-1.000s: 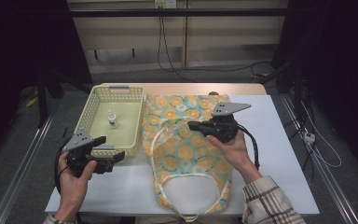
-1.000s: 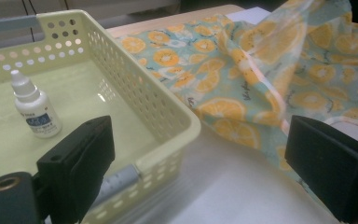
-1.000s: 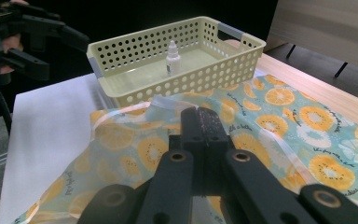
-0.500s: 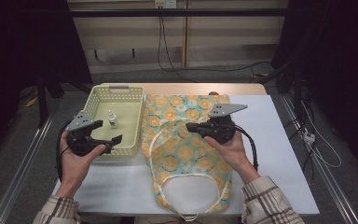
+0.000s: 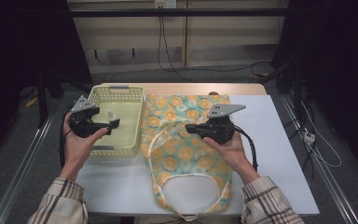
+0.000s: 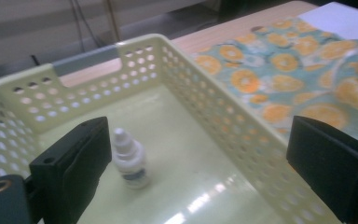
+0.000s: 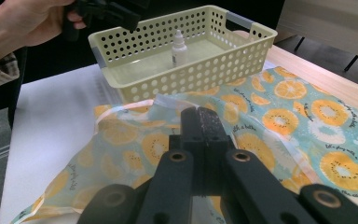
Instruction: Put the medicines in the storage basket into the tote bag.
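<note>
Yellow basket (image 5: 121,149), small bottle (image 5: 110,115) inside, left gripper (image 5: 113,123) open above it

You're at a recording bench in a lab or test room — not a home. The table (image 5: 279,154) has a white sheet over a wooden top, and metal rails (image 5: 23,172) run along the floor at 9 and 3 o'clock. Black curtains (image 5: 23,42) close off both sides. At 12 o'clock, cables (image 5: 163,46) hang down a plain panelled wall from a socket (image 5: 164,3) and trail over grey carpet; more leads and a plug (image 5: 309,137) lie at 3 o'clock. The props are sparse — a basket (image 5: 135,98) and a printed bag (image 5: 186,154), laid out squarely as for a trial.
</note>
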`<state>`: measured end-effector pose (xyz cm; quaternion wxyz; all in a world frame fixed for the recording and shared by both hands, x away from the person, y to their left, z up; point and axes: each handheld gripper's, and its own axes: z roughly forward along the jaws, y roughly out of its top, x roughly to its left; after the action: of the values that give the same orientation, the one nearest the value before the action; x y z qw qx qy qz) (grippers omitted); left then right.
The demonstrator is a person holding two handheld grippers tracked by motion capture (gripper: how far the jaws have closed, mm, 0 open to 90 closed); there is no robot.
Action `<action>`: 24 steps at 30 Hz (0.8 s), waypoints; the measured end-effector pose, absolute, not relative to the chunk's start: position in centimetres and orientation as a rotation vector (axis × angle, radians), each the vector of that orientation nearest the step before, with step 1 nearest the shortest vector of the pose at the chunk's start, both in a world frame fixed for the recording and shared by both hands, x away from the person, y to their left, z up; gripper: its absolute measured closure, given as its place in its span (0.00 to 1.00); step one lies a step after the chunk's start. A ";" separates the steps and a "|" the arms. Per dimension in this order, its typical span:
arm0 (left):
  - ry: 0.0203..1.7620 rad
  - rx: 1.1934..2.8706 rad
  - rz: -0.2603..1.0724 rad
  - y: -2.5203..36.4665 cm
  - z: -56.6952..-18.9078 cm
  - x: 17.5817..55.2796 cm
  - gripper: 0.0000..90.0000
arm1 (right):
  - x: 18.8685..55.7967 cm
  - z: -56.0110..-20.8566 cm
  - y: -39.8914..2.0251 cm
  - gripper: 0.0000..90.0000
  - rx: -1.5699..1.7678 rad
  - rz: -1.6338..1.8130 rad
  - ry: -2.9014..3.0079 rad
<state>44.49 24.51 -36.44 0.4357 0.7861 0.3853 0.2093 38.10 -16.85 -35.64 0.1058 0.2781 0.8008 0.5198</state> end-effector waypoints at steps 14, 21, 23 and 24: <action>1.043 2.019 0.496 24.7 -38.1 48.8 0.11 | 38.2 -35.9 -16.6 1.00 0.810 1.532 2.372; 1.108 2.077 0.434 24.4 -39.7 50.9 0.26 | 38.2 -36.0 -16.4 1.00 0.798 1.524 2.387; 1.133 2.099 0.412 24.5 -40.3 51.4 0.26 | 38.2 -36.1 -16.3 1.00 0.798 1.523 2.389; 1.149 2.097 0.436 24.5 -40.7 51.6 0.28 | 38.2 -36.1 -16.3 1.00 0.798 1.521 2.392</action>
<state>51.64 24.47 -40.66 0.3479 0.8089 0.4432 0.1682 38.17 -16.30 -36.10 0.0984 0.2697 0.8083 0.5140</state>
